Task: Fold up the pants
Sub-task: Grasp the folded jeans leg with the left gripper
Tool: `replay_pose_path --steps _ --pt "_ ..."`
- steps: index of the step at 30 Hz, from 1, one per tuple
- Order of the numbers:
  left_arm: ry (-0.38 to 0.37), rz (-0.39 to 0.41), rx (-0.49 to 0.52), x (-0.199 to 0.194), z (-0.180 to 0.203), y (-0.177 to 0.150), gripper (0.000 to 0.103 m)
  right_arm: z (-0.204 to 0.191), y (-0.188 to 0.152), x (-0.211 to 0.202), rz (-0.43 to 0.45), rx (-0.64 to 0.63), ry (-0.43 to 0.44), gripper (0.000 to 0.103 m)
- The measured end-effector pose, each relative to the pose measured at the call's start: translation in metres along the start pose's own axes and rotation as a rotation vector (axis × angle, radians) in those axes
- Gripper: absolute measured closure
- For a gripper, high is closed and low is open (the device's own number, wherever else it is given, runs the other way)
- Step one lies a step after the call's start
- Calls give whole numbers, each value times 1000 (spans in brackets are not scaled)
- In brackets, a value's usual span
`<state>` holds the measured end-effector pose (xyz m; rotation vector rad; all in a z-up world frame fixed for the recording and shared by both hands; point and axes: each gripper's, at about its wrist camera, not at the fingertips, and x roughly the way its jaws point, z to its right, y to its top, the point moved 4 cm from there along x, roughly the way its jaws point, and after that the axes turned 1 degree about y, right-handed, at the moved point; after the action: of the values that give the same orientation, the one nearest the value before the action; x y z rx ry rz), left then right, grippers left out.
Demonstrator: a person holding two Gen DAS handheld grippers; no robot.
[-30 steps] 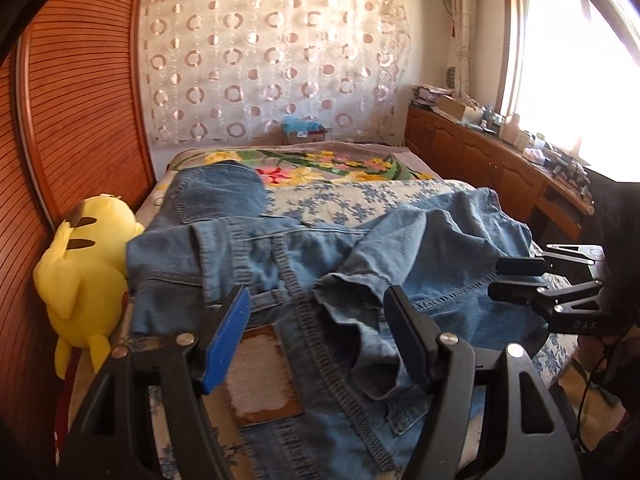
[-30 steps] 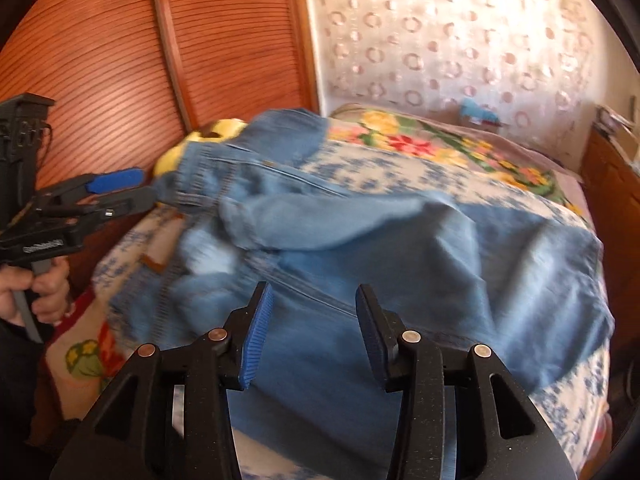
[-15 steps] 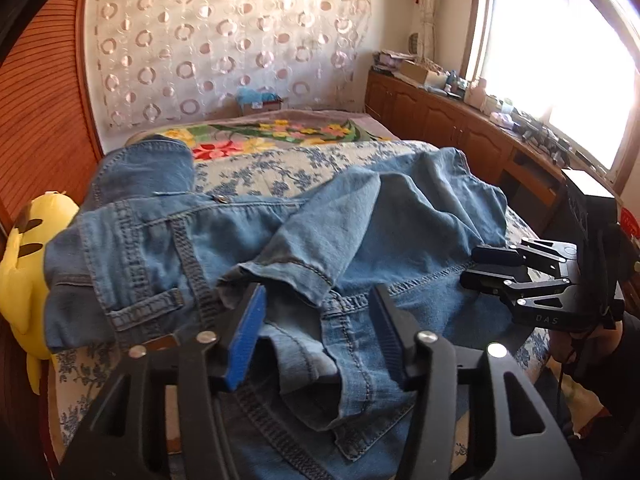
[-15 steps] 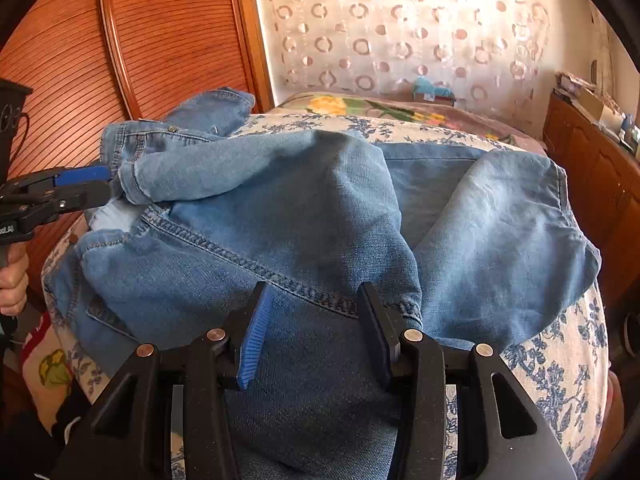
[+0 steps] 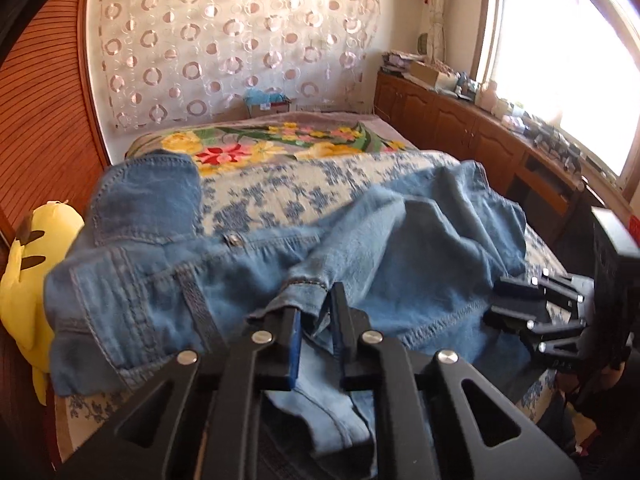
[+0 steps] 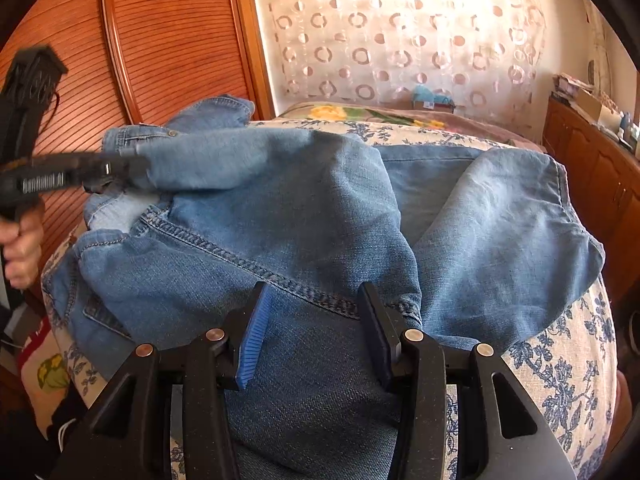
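Left tool [image 5: 316, 320] just closed, pinching a leg hem of the jeans [image 6: 320, 216] to lift it; right tool [image 6: 316, 320] spread over near-side denim on the bed [image 6: 560, 360].

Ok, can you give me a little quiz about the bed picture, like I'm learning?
1. True or false: the yellow plush toy lies on top of the jeans.
2. Which tool pinches a hem of the jeans? A) left tool B) right tool C) neither
3. Fill in: the bed cover under the jeans has ___ flowers.

Key: 1 false, it sits beside the bed. 2 A; its jaws have just been closing, with the hem between them. The right tool stands open. 3 blue.
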<state>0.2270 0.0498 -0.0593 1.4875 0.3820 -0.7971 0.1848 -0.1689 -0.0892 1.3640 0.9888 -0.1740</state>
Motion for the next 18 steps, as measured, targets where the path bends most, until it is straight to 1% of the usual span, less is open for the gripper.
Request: replay_pose_path --steps 3,7,10,12,14,15,16,17,18 --pt "34 37 -8 -11 -13 15 98 0 -1 -3 14 1 2 58" --pt "81 52 -10 -13 -30 28 99 2 0 -7 23 12 11 58" --pt "99 39 -24 -7 -39 28 98 2 1 -9 32 17 21 57" --pt "98 8 -29 -1 -40 23 98 3 1 -11 33 18 21 57" --pt "81 -22 -37 3 -40 14 95 5 1 -13 33 19 18 57" --pt "69 -26 -40 2 -38 10 92 6 1 -14 32 20 15 57" --pt "46 -26 -41 1 -32 4 86 8 1 -15 32 20 10 57" --pt "40 -25 -43 0 -31 1 82 10 2 -17 34 21 8 57" --pt "38 -22 -47 -3 -30 -3 73 10 3 -19 36 22 4 57"
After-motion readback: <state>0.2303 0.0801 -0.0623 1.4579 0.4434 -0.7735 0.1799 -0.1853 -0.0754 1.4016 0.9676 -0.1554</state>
